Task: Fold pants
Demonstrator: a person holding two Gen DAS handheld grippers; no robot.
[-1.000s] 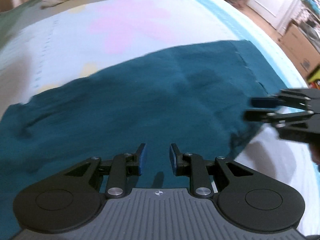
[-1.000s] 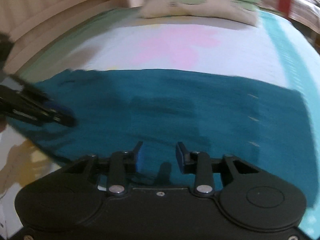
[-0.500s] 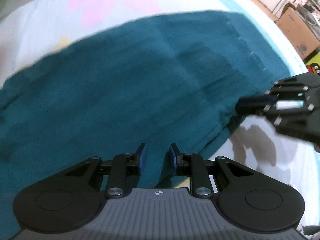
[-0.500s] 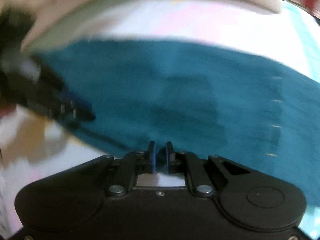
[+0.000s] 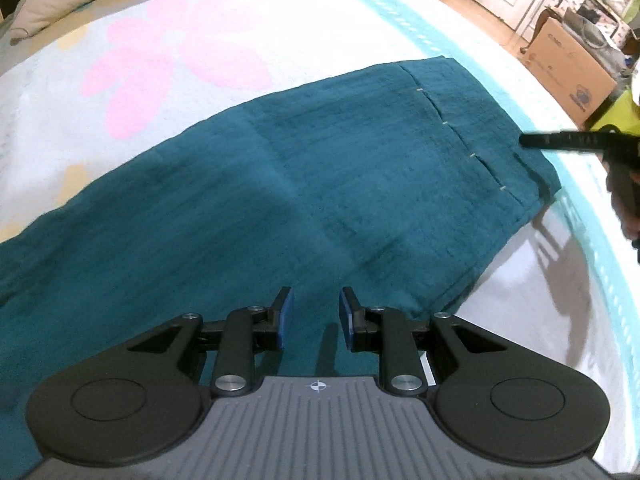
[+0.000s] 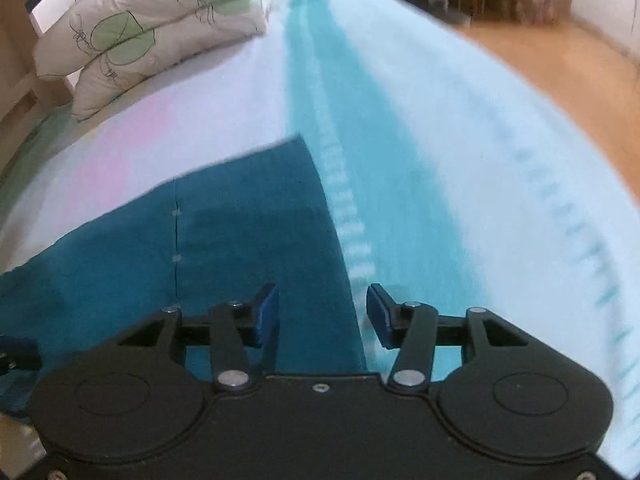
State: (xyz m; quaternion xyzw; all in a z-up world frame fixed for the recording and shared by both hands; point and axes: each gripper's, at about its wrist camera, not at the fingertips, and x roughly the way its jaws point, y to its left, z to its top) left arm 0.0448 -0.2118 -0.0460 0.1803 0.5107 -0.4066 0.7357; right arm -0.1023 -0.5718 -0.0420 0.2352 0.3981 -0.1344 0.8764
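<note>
Teal pants (image 5: 280,200) lie flat across the bed, waistband end to the right. My left gripper (image 5: 314,316) is open and empty, hovering over the pants' near edge. My right gripper (image 6: 322,312) is open and empty over the waistband end of the pants (image 6: 240,232), at their right edge. The right gripper also shows in the left wrist view (image 5: 560,140) beside the waistband corner.
The bedspread (image 5: 200,32) is white with a pink flower and a turquoise border stripe (image 6: 360,140). Pillows (image 6: 140,28) lie at the head of the bed. A cardboard box (image 5: 568,68) stands on the wooden floor (image 6: 560,80) beyond the bed's right side.
My right gripper was shut at the pants' near edge half a second ago; it has opened and swung right to the waistband end. My left gripper has stayed open and drawn back slightly.
</note>
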